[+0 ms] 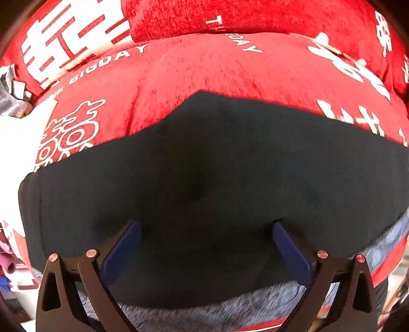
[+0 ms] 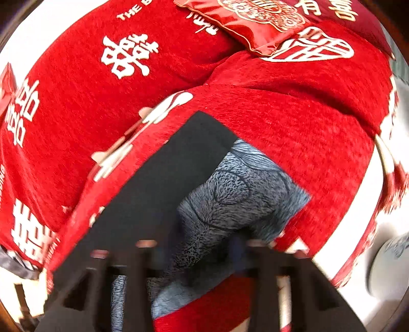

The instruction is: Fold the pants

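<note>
The pants (image 1: 204,173) are black outside with a fuzzy grey lining (image 1: 209,314). They lie folded on a red sofa cover. My left gripper (image 1: 207,227) is open, its blue pads (image 1: 125,245) wide apart just over the near edge of the black cloth, holding nothing. In the right wrist view the black pants (image 2: 158,191) run diagonally, with the grey lining (image 2: 237,194) turned up beside them. My right gripper (image 2: 196,245) is blurred by motion above the lining; its fingers look apart and empty.
The red sofa cover (image 1: 204,66) with white characters spreads under and behind the pants. A red embroidered cushion (image 2: 255,23) lies at the back right. A grey-white object (image 2: 391,265) sits at the far right. Clutter (image 1: 12,275) shows at the left edge.
</note>
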The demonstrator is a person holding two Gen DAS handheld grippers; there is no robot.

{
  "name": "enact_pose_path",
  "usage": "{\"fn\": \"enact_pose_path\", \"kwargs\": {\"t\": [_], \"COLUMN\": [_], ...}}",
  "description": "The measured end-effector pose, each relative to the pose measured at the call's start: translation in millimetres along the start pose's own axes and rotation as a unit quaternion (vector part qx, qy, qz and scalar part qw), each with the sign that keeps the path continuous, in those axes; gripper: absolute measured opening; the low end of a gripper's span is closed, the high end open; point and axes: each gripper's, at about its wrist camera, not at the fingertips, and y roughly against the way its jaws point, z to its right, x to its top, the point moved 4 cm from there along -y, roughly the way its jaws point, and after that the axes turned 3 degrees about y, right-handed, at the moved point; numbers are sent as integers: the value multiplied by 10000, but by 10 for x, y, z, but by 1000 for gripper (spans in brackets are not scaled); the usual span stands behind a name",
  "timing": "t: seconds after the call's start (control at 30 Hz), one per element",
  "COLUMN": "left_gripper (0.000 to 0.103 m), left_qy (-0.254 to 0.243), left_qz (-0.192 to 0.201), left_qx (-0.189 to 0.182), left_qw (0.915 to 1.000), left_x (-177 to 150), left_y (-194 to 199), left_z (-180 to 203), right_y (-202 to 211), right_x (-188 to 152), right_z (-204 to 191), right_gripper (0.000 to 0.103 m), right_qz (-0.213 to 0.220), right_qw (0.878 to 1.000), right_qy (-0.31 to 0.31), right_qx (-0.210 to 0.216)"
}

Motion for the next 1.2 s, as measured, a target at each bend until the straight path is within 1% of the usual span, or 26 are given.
{"fn": "enact_pose_path", "kwargs": {"t": [0.03, 0.13, 0.2, 0.27, 0.3, 0.33, 0.4, 0.47, 0.53, 0.6, 0.63, 0.67, 0.7, 0.73, 0.77, 0.8, 0.87, 0.93, 0.97, 1.0, 1.03, 1.1, 1.2], "left_gripper": [103, 103, 103, 103, 103, 103, 103, 103, 103, 103, 103, 103, 103, 103, 103, 103, 103, 103, 103, 103, 103, 103, 103], "left_qy": [16, 33, 56, 143, 171, 177, 131, 2, -105, -39, 28, 73, 114, 162, 201, 232, 252, 265, 274, 279, 266, 167, -58], "left_qz": [-18, -23, -45, -54, -37, -27, -42, 16, 58, 25, -3, -20, -46, -74, -93, -114, -135, -131, -110, -31, 39, 202, 415], "left_qx": [-19, -43, -112, -237, -266, -261, -207, -122, -68, -102, -132, -163, -190, -218, -223, -204, -120, -10, 35, 89, 113, 90, 86], "left_qw": [10000, 10000, 9999, 9996, 9995, 9995, 9997, 9999, 9999, 9999, 9999, 9998, 9997, 9996, 9995, 9995, 9995, 9996, 9996, 9996, 9996, 9996, 9991], "left_x": [54, 140, 143, 118, 97, 67, 4, -30, -14, 35, 65, 89, 120, 173, 224, 284, 408, 468, 461, 427, 392, 258, 26], "left_y": [-15, -38, -53, -56, -54, -46, 1, 38, 35, 19, 5, -8, -28, -58, -81, -101, -117, -102, -82, -36, 1, 111, 262], "left_z": [11, 33, 39, -3, -15, -27, 0, 26, 50, 37, 29, 12, 3, 2, 12, 27, 62, 95, 101, 103, 97, 86, 83], "right_y": [27, 121, 74, 70, 85, 111, 229, 322, 278, 136, 96, 105, 159, 204, 254, 324, 431, 588, 638, 668, 666, 610, 409], "right_x": [21, 57, 16, -36, -53, -68, -60, -25, 1, -8, -26, -35, -44, -55, -67, -85, -86, -78, -82, -107, -148, -280, -612], "right_z": [19, 107, 241, 318, 310, 269, 181, 135, 134, 182, 242, 286, 358, 411, 458, 494, 427, 191, 46, -183, -342, -707, -1349], "right_gripper": [11, 10, 10, 10, 8, 7, 6, 6, 6, 8, 13, 19, 35, 56, 65, 71, 71, 71, 71, 72, 76, 80, 80], "right_qz": [23, 220, 63, 57, 68, 75, 243, 385, 305, -9, -146, -138, -88, -44, 32, 154, 276, 554, 625, 617, 547, 301, -179], "right_qw": [10000, 9996, 9992, 9986, 9987, 9990, 9985, 9978, 9978, 9975, 9975, 9974, 9962, 9945, 9923, 9901, 9898, 9903, 9908, 9923, 9931, 9923, 9820], "right_qy": [-46, -53, -242, -456, -441, -288, -14, 47, 60, 63, -51, -204, -409, -536, -670, -808, -793, -447, -211, 134, 345, 911, 1827], "right_qx": [82, -167, -321, -259, -246, -332, -488, -531, -581, -702, -689, -675, -768, -897, -1042, -1135, -1153, -1196, -1179, -1067, -975, -786, -448]}}
